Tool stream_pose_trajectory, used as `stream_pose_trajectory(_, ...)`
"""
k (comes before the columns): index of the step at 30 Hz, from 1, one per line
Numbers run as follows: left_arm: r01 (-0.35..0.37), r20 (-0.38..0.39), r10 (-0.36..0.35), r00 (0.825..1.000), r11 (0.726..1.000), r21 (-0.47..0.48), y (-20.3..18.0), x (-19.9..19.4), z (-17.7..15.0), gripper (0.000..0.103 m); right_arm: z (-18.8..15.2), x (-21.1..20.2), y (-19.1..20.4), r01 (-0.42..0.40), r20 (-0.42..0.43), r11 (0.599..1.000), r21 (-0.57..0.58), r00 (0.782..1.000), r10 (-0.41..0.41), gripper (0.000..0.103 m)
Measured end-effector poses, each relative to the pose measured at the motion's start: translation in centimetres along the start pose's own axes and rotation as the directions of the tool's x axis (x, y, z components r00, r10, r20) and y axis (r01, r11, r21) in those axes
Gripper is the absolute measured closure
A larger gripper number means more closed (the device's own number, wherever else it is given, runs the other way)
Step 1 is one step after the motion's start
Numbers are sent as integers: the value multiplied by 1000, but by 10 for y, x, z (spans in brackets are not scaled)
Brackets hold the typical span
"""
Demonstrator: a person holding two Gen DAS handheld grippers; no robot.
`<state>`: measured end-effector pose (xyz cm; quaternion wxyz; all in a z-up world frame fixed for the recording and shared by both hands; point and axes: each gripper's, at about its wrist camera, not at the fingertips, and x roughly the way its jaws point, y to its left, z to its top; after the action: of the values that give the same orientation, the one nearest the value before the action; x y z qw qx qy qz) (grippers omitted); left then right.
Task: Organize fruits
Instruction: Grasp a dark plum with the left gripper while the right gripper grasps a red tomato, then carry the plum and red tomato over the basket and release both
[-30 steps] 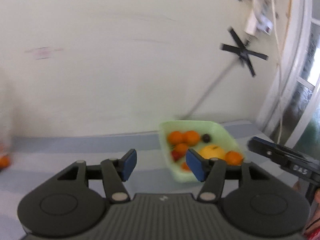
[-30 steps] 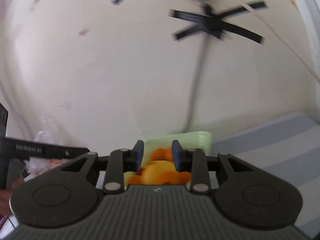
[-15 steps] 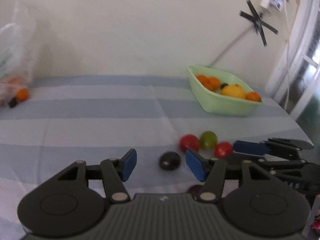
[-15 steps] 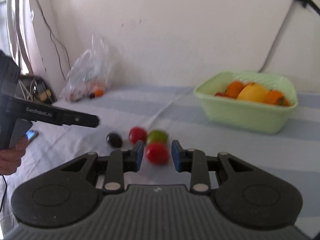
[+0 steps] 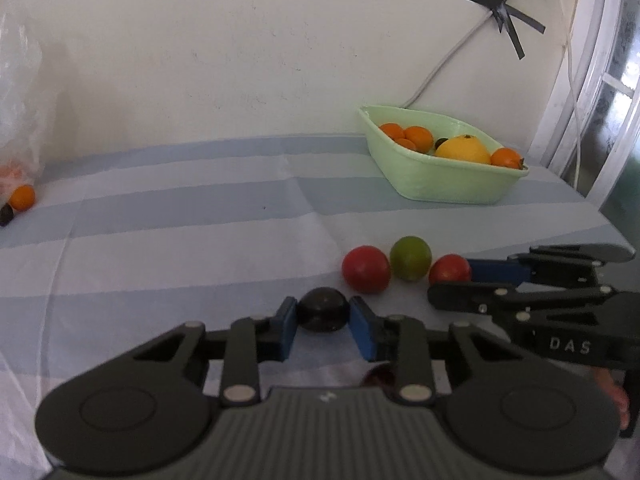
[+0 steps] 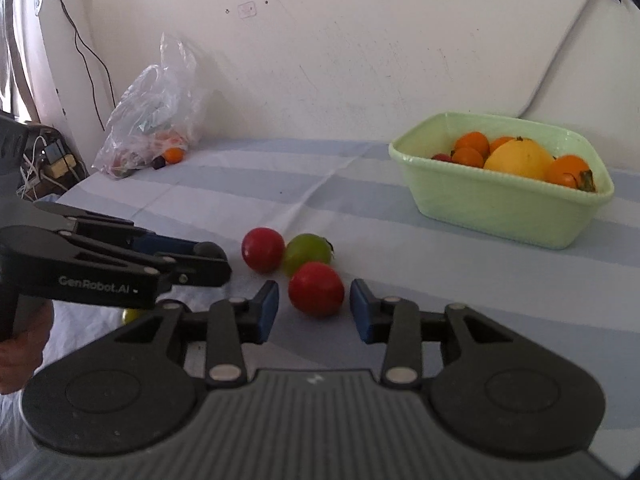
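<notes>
My left gripper (image 5: 323,325) is shut on a dark round fruit (image 5: 323,309) low over the striped cloth. My right gripper (image 6: 314,314) is open around a red fruit (image 6: 316,289), its pads apart from it on both sides. Just beyond lie another red fruit (image 6: 263,249) and a green fruit (image 6: 307,252). In the left wrist view the three show as red (image 5: 365,269), green (image 5: 411,258) and red (image 5: 449,269), with the right gripper (image 5: 460,280) beside them. A pale green tub (image 6: 500,204) holds oranges and a large yellow fruit (image 6: 518,159); it also shows in the left wrist view (image 5: 444,184).
A clear plastic bag (image 6: 152,120) with fruit lies at the far left by the wall, an orange (image 6: 174,155) and a dark fruit (image 6: 159,162) beside it. A small dark red fruit (image 5: 378,374) lies under my left gripper. The table edge runs at right.
Both grippers tilted down from the wall to the loose fruits. My left gripper closed on the dark fruit. My right gripper opened wider around the near red fruit.
</notes>
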<state>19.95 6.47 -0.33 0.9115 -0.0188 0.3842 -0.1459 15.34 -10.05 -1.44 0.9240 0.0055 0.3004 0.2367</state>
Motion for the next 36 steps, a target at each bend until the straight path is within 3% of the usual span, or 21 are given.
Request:
stream_pose_trajectory(5, 56, 41, -55, 998, 998, -25, -1, -14, 14, 75, -3, -13, -3, -26, 43, 1000, 13, 999, 25, 71)
stream_pose_trajectory(9, 137, 67, -133, 989, 988, -65, -8, -11, 48, 75, 8, -27, -19, -38, 130, 998, 57, 991, 30, 71)
stream_pose_trajectory(13, 213, 105, -206, 973, 975, -69, -27, 9, 91, 74, 26, -34, -39, 53, 217, 997, 56, 974, -64, 71)
stream_pose_trajectory(16, 280, 89, -271, 959, 952, -121, -36, 39, 120, 74, 39, -25, -53, 129, 251, 990, 58, 958, -140, 71)
stream_pose_trajectory(20, 268, 70, -260, 963, 949, -168, -41, 77, 138, 74, 45, -6, -63, 178, 243, 983, 36, 953, -181, 71)
stream_pose_trajectory(25, 232, 17, -233, 972, 956, -179, -43, 107, 137, 70, 41, 3, -60, 214, 248, 977, -12, 947, -204, 70)
stream_pose_trajectory(27, 223, 9, -225, 974, 959, -176, -44, 110, 135, 68, 39, 2, -57, 220, 258, 975, -25, 944, -207, 64)
stream_pose_trajectory(31, 236, 32, -234, 972, 951, -200, -39, 99, 139, 66, 37, -4, -59, 209, 272, 978, -6, 941, -200, 63)
stream_pose_trajectory(36, 275, 122, -256, 959, 943, -188, -21, 44, 132, 65, 33, -23, -66, 150, 327, 986, 70, 930, -165, 64)
